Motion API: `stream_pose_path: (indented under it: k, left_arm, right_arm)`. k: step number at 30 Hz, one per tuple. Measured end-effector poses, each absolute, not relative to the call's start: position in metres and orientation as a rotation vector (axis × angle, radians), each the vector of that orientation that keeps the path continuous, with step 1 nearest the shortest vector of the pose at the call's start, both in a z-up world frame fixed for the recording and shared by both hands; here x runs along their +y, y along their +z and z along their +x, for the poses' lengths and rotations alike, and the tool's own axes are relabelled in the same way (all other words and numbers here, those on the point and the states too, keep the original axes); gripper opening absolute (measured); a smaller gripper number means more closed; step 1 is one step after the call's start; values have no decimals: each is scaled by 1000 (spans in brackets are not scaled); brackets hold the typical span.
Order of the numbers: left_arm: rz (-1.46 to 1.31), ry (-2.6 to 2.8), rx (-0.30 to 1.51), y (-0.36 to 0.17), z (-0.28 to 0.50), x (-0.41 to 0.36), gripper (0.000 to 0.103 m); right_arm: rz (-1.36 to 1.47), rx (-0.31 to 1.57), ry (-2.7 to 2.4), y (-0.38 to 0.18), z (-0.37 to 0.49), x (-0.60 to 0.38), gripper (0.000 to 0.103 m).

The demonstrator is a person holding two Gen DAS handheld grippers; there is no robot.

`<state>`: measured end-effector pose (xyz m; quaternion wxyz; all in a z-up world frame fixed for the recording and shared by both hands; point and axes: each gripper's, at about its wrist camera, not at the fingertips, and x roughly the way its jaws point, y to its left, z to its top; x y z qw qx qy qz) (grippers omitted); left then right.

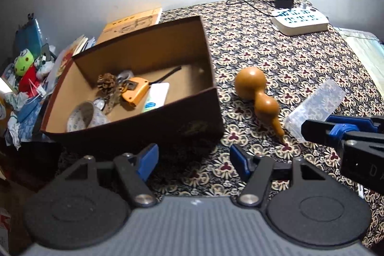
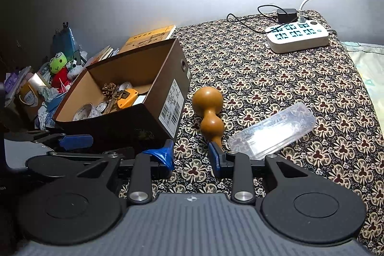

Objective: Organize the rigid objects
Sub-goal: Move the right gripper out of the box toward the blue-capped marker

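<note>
On a flower-patterned cloth (image 2: 276, 88), a brown gourd (image 2: 209, 112) lies on its side just beside an open brown cardboard box (image 2: 158, 116), its stem pointing toward the cameras. A clear plastic case (image 2: 273, 131) rests flat close to the gourd's right. The right gripper (image 2: 190, 155) hovers low with its blue-padded fingers spread apart, empty, the stem tip near its right finger. The left gripper (image 1: 194, 160) hangs before the box's front wall, fingers likewise parted and holding nothing. Inside the box sit a pine cone (image 1: 106, 83), an orange tape measure (image 1: 134, 90), a white card (image 1: 156, 97) and a patterned cup (image 1: 84, 116). A white power strip (image 2: 297, 36) lies at the cloth's far edge.
</note>
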<state>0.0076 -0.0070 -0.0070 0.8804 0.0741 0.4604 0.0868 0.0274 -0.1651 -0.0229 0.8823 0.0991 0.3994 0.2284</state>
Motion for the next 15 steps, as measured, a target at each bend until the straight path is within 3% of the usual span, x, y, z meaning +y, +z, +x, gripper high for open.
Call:
stream_pose_path:
  k: [15]
  left_arm:
    - [185, 66, 1021, -30, 16, -56, 66]
  right_arm:
    - [270, 908, 379, -46, 22, -217, 15]
